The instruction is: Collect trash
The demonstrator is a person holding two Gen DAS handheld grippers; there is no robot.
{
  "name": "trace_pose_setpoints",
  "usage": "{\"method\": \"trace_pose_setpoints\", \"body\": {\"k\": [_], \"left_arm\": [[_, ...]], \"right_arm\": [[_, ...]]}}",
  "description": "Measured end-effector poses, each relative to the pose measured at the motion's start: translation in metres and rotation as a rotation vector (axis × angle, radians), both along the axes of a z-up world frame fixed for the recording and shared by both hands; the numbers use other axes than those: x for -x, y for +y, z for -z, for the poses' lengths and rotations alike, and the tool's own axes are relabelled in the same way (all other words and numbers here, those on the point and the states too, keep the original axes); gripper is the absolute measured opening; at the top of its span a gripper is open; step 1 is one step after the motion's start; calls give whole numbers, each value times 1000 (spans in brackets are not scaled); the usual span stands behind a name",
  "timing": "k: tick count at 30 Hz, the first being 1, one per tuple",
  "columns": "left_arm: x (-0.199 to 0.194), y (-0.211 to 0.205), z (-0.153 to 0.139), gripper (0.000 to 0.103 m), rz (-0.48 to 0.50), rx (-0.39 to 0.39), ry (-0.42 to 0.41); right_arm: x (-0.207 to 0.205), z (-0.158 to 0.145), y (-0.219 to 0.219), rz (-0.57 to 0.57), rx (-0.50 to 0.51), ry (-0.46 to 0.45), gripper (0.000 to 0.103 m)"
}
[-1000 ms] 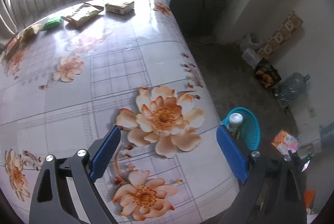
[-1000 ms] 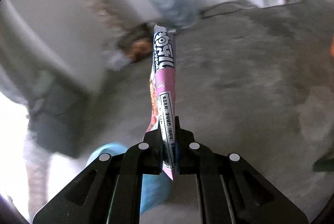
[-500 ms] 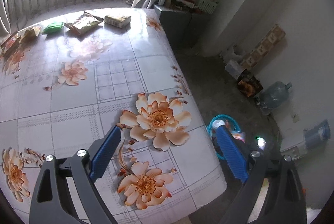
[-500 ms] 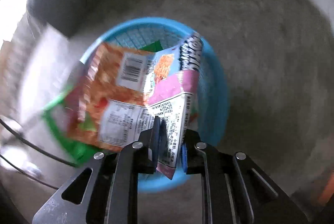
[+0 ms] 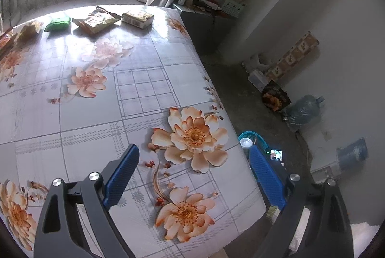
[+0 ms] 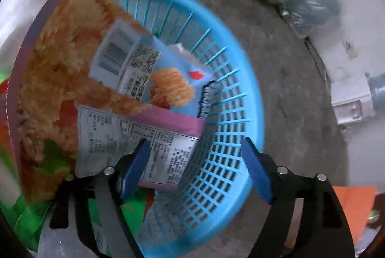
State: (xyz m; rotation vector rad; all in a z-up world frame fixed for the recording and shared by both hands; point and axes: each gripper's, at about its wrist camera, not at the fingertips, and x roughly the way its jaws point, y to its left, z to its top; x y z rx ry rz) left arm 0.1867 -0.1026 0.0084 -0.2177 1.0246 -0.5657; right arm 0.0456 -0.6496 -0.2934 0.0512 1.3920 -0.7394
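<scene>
Our right gripper (image 6: 195, 166) points down into the round blue plastic mesh basket (image 6: 231, 99) on the grey concrete floor, and its jaws have just been opening: the blue pads now stand wide apart. The pink-edged crinkled snack wrapper (image 6: 134, 137) lies partly between them, its white printed panel against the left-hand pad, but we are not pinching it. It rests over the basket's near rim on an orange printed packet (image 6: 65, 58), with green wrapping (image 6: 31, 217) below. Our left gripper (image 5: 192, 176) hovers over the glossy floral tablecloth-covered table (image 5: 96, 113), jaws spread wide with nothing between them. At the table's far edge we see more trash: a green packet (image 5: 58, 23), a tan crumpled snack bag (image 5: 96, 21) and a small yellowish box (image 5: 137, 18). The basket (image 5: 252, 137) shows just beyond the table's corner.
</scene>
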Motion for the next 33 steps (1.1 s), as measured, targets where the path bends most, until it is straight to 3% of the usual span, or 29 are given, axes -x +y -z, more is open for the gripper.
{"method": "trace_pose_setpoints", "body": {"k": [2,4,12,17,21,25,29,33], "left_arm": [[-1,4,3,91,11,4,-1],[-2,9,4,91,14,8,-3],[2,30,6,91,14,32,-17],[7,40,6,91,3,39,-13],[18,46,-2,91,6,62,-48],[37,52,-14,91,-3,42,-125],[59,58,-24,91,-24,16,-192],[88,65,-35,98,-71,2,-260]], "right_arm": [[-16,-3,8,9,17,-12,82],[-5,-11,9,34,29,-42,83],[15,-14,-25,280,-141,-236,84],[33,-24,-42,403,-186,-317,84],[69,-71,-47,449,-200,-416,84],[96,-123,-38,425,-196,-522,84],[121,-188,23,329,-174,-607,84],[136,-246,86,195,-162,-695,91]]}}
